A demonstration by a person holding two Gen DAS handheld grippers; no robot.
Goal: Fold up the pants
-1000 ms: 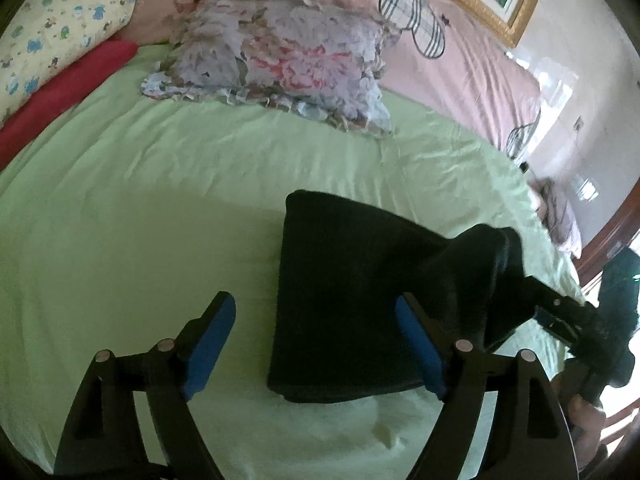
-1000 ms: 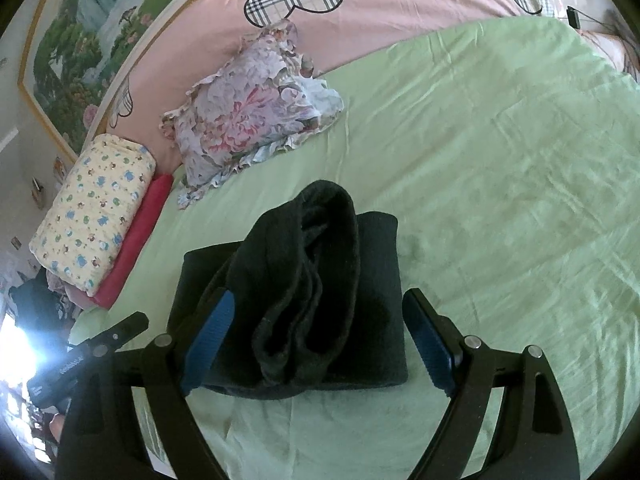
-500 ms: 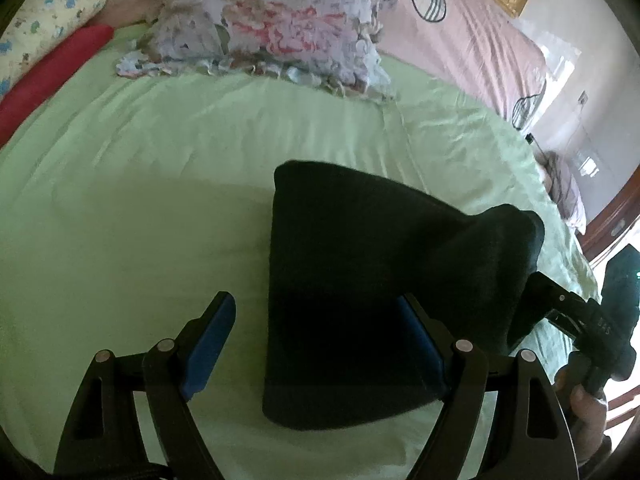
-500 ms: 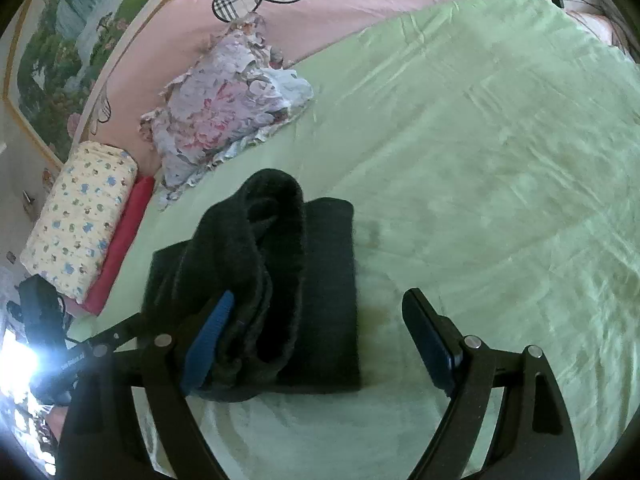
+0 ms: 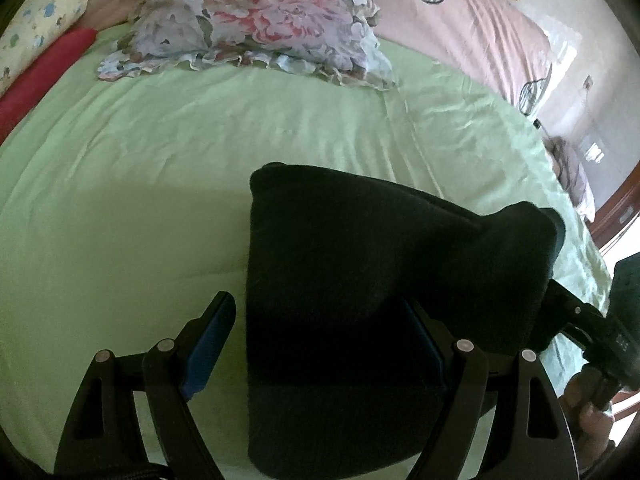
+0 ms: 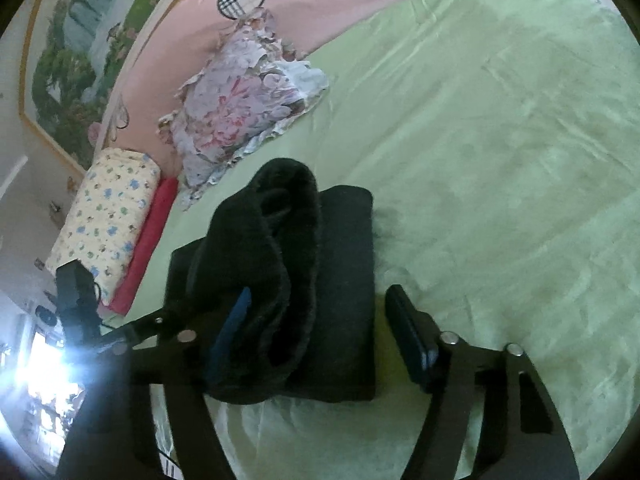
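Observation:
The dark pants (image 5: 360, 272) lie folded in a thick stack on the green bed sheet (image 5: 140, 184). Their upper layers are lifted and draped over one finger of my right gripper, seen at the right of the left wrist view. My left gripper (image 5: 320, 344) is open, its jaws straddling the near end of the stack. In the right wrist view the pants (image 6: 304, 280) bulge up in a rolled hump over the left finger. My right gripper (image 6: 320, 336) is open, with the hump resting on its left pad (image 6: 232, 324).
A floral pillow (image 5: 256, 20) lies at the head of the bed, with a yellow patterned bolster (image 6: 108, 216) and a red cushion (image 6: 148, 244) beside it. A pink headboard cover (image 6: 208, 28) runs behind. A wooden bed frame (image 5: 616, 216) edges the right side.
Both grippers have moved closer to the pants. The lifted fold has been carried further over the stack, toward the left gripper's side. Both grippers stay open.

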